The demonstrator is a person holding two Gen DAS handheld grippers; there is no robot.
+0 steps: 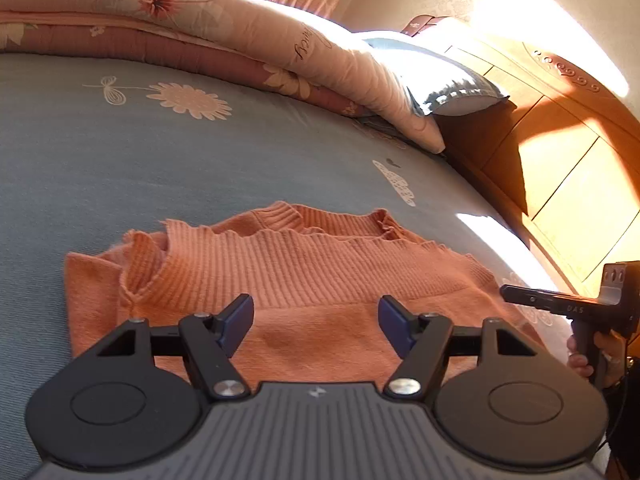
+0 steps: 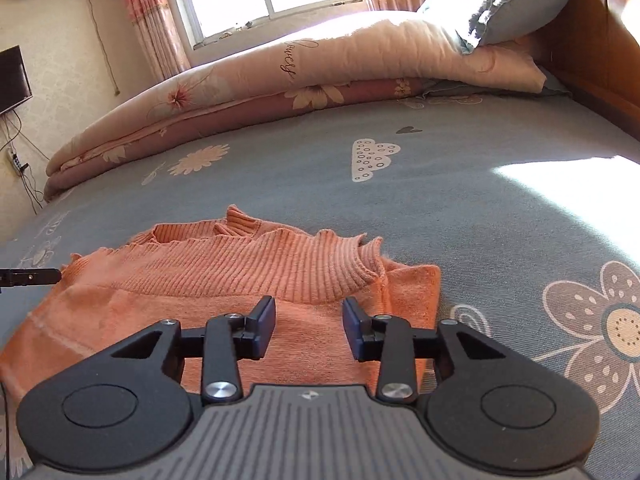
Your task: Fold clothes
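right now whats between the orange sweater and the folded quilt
Only bare blue-grey bedsheet with printed flowers lies between the orange sweater and the folded quilt, clearest in the right wrist view.

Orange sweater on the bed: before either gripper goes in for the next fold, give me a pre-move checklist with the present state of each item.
1. Left gripper open and empty: ok.
2. Right gripper open and empty: ok.
3. Orange sweater lying on the grey bedsheet, not bunched in a heap: ok.
4. Sweater already doubled over, ribbed hem lying across the top: ok.
5. Bedsheet beyond the sweater free of other items up to the folded quilt: ok.
6. Sleeves tucked neatly inside the fold: cannot tell.
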